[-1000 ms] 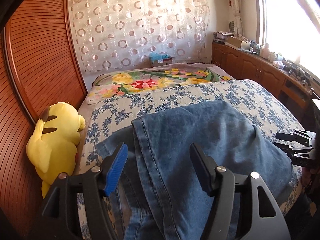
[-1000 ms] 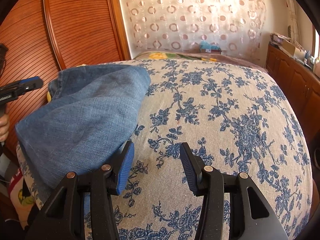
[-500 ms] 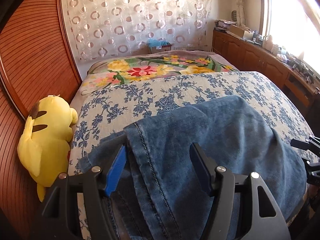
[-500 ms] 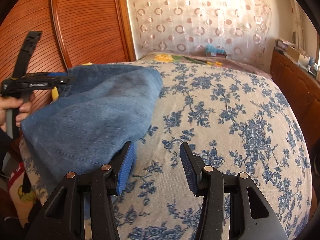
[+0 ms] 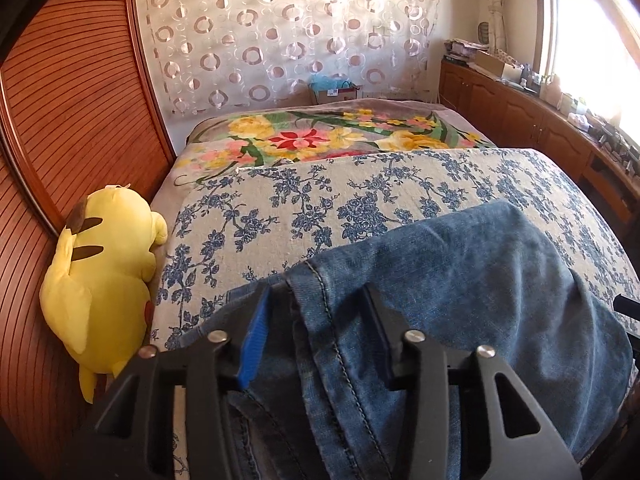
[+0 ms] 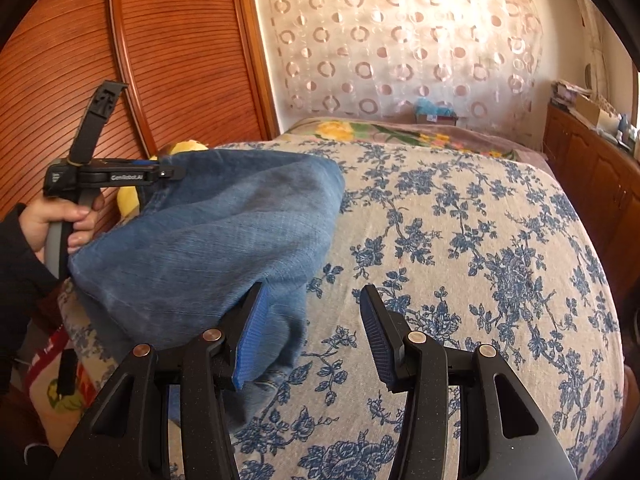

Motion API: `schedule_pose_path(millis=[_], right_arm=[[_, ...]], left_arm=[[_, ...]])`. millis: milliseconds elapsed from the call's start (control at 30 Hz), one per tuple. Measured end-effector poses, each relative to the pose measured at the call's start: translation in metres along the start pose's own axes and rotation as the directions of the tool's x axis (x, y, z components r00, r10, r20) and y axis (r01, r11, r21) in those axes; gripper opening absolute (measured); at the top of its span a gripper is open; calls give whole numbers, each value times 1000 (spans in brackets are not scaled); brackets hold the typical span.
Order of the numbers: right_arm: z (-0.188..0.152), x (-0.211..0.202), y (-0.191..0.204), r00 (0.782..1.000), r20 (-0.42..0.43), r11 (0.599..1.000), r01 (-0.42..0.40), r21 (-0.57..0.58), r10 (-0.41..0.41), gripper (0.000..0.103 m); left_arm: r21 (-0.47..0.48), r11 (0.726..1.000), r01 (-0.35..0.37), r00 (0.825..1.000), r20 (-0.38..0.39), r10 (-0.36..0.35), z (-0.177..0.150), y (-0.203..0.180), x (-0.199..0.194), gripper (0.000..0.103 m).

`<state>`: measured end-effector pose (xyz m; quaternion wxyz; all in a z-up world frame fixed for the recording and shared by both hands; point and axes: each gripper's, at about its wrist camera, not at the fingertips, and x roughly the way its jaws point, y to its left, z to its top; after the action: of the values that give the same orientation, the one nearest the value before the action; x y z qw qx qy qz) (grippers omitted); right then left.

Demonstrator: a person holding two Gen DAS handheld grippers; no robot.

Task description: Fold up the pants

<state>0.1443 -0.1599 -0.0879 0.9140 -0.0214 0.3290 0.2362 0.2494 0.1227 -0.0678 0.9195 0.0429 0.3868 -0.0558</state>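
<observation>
White lettering reading "GenRobot.AI" runs along the side of the left gripper (image 6: 170,172), the only legible text in the room. A person's left hand (image 6: 60,220), in a dark sleeve, grips its grey handle at the left edge of the right wrist view, the tool held roughly level over the near left corner of the bed (image 6: 460,220).

The folded blue denim pants (image 5: 460,300) lie on that near left part of the blue-flowered bedspread, with a stitched edge running up between the left gripper's (image 5: 316,316) fingers. Its jaws are closing around that edge; the pads have not yet pinched the cloth.

The right gripper (image 6: 312,316) points down at the bed with its jaws standing apart, gripping nothing; its blue-padded left finger lies just beside or against the pants' near right fold, too close to tell.

Compared with a second earlier, the left gripper's fingers are narrower and have advanced over the denim, and the hand has come into the right wrist view.

A yellow plush toy (image 5: 100,280) rests against the slatted wooden panel (image 5: 72,120) on the left.
</observation>
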Motion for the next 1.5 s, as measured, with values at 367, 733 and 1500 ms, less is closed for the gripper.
schedule_pose_path(millis=[367, 733, 1500], right_arm=[[-2, -4, 2, 1000, 5, 1000, 2, -7, -2, 48], [6, -17, 20, 998, 59, 998, -23, -59, 26, 49], [-28, -23, 17, 993, -81, 992, -94, -84, 87, 42]], left_arm=[[-11, 1000, 24, 995, 92, -23, -3, -2, -45, 14], [-55, 994, -100, 984, 144, 107, 16, 35, -77, 14], [-50, 992, -115, 993, 26, 116, -16, 32, -26, 15]])
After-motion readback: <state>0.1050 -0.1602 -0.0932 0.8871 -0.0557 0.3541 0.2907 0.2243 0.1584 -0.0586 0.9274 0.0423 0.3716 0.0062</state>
